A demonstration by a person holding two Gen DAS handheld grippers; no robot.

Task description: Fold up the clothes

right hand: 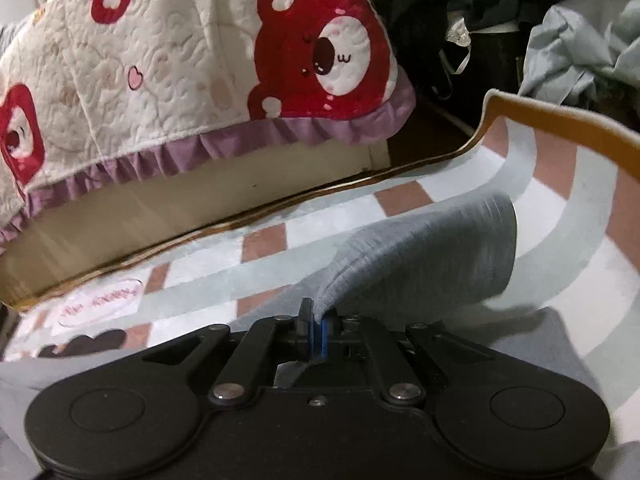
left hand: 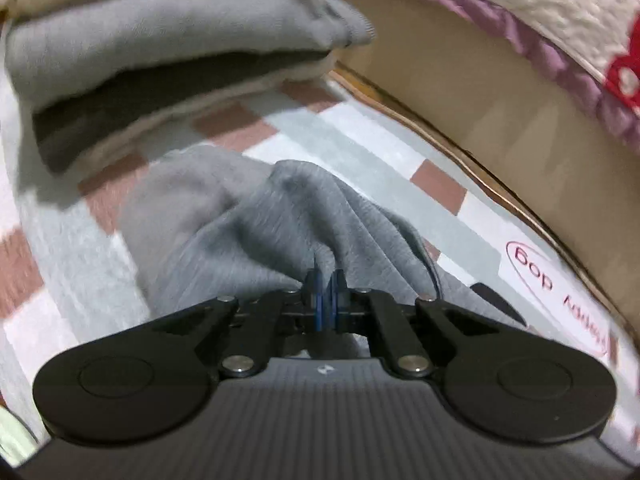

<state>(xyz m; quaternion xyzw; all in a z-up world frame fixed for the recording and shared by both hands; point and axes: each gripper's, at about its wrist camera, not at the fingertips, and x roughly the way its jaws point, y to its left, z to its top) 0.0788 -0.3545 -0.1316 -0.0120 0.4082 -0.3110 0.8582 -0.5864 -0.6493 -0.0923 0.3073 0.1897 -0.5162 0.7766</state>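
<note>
Both grippers are clamping the same grey knit garment (left hand: 256, 224) right now. Left gripper (left hand: 326, 280): jaws pinched fully together on a bunched fold of the grey fabric, cloth rising in a ridge just ahead of the pads. Right gripper (right hand: 316, 322): jaws closed on a thick folded edge of the garment (right hand: 420, 256), which is arching up off the rug and curling over.

The garment is lying on the checked rug (left hand: 360, 144) with pink, white and pale grey squares, on the floor beside the bed base (left hand: 460, 80). The quilted bear bedspread (right hand: 160, 60) with purple frill is hanging over that base. The rug's far edge is curling up in the right wrist view.

Progress, as I'm reading it: partly through. A stack of folded clothes (left hand: 160, 40) is sitting on the rug past the garment in the left wrist view, with grey, dark and cream layers, so several items look done. The current grey piece is mid-fold: gripped at two points, still rumpled, not flat or squared. Which part of the garment each gripper holds, I can't tell.

Still left: finishing this fold, moving it to the stack, and a loose heap of dark and pale clothes (right hand: 520, 8) is waiting past the rug, apparently unfolded.
</note>
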